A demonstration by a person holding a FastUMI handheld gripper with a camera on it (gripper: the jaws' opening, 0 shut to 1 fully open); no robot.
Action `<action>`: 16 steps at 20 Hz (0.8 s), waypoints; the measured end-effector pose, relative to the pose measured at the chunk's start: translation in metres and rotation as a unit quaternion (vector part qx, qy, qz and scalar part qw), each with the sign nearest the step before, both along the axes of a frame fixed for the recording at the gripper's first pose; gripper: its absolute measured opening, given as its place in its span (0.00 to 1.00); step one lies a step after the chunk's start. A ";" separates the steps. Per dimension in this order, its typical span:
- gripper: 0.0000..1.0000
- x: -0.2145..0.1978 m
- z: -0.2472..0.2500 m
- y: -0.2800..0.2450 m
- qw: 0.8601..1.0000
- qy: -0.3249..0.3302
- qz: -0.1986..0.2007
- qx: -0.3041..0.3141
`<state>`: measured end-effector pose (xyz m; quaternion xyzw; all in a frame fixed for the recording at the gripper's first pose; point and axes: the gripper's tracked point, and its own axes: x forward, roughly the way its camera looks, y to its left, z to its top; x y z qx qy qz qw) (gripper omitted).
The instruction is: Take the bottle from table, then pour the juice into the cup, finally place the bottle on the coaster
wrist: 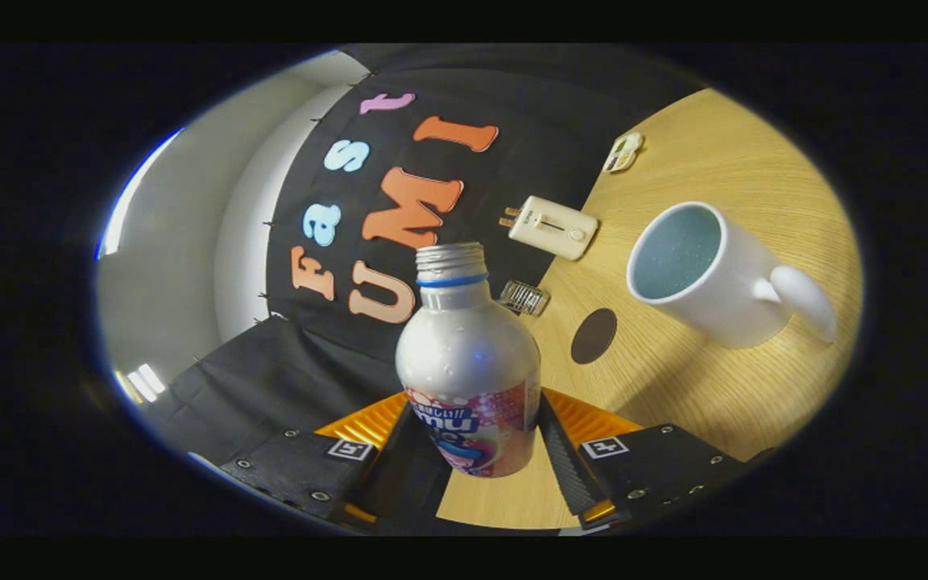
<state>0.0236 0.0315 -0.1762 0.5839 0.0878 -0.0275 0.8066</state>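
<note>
Jaws clamped on bottle (468,379) low on label | uncapped, smooth metal, slippery, dentable: keep hold at mid-body | cup (706,270) far right, coaster (594,336) between

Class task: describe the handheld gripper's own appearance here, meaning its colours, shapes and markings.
The two-finger gripper has black block-shaped finger bodies studded with small silver screws, each carrying a square black-and-white marker. Ridged orange parts sit behind them. The inner pads are dark and ribbed.

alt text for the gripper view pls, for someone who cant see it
The gripper is shut on a silver bottle with its cap off, held tilted over a wooden table. Beyond it are a white mug, a dark round coaster and a cream power adapter.
</note>
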 end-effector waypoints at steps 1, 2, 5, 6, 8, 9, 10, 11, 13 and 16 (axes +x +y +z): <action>0.79 0.001 0.001 0.001 1.000 -0.005 0.000 0.016; 0.78 0.002 0.004 0.002 0.999 -0.010 0.000 0.034; 0.79 0.004 0.016 0.004 0.997 -0.022 -0.004 0.069; 0.79 0.006 0.019 0.004 0.996 -0.028 -0.004 0.079; 0.78 0.009 0.023 0.005 0.994 -0.033 -0.002 0.106; 0.78 0.013 0.023 0.004 0.992 -0.035 -0.002 0.121; 0.78 0.013 0.022 0.001 0.990 -0.038 -0.002 0.137; 0.78 0.010 0.022 -0.001 0.988 -0.038 -0.004 0.150; 0.78 0.010 0.015 -0.010 0.986 -0.035 -0.010 0.166; 0.78 0.020 0.008 -0.013 0.984 -0.029 -0.010 0.174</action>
